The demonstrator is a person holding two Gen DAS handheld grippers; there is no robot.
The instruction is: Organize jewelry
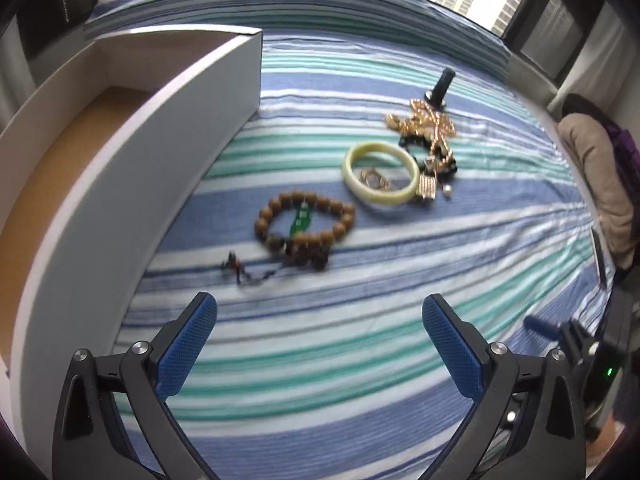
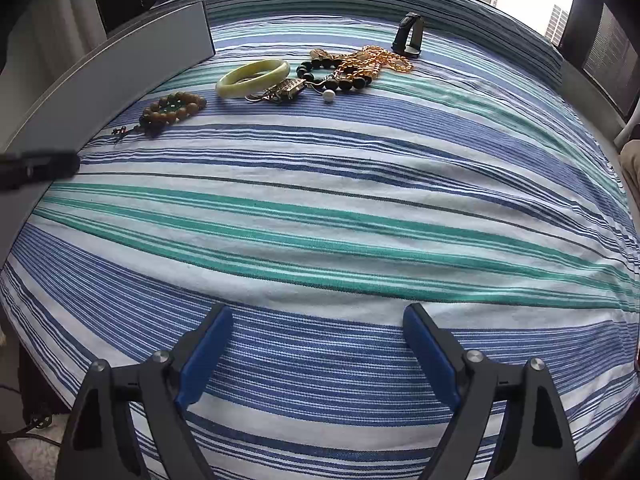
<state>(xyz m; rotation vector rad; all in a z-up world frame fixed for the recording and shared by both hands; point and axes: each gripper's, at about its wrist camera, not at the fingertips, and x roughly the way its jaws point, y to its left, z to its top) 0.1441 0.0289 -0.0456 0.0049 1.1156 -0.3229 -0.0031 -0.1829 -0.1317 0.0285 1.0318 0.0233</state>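
Both tongs stand wide with nothing between the pads: left gripper [image 1: 320,336] at lower centre of its view, right gripper [image 2: 318,344] likewise. Nearest the left gripper, mid-frame, lies the wooden bead bracelet [image 1: 305,222], a thin dark cord [image 1: 240,270] trailing from it. Farther right, the pale bangle [image 1: 380,178] touches the tangled gold chain pile [image 1: 430,136]. Risk: lifting the bracelet may drag the cord; pulling the bangle may snag chains. The white box [image 1: 132,184], left of frame, has a high wall that a carried piece could strike.
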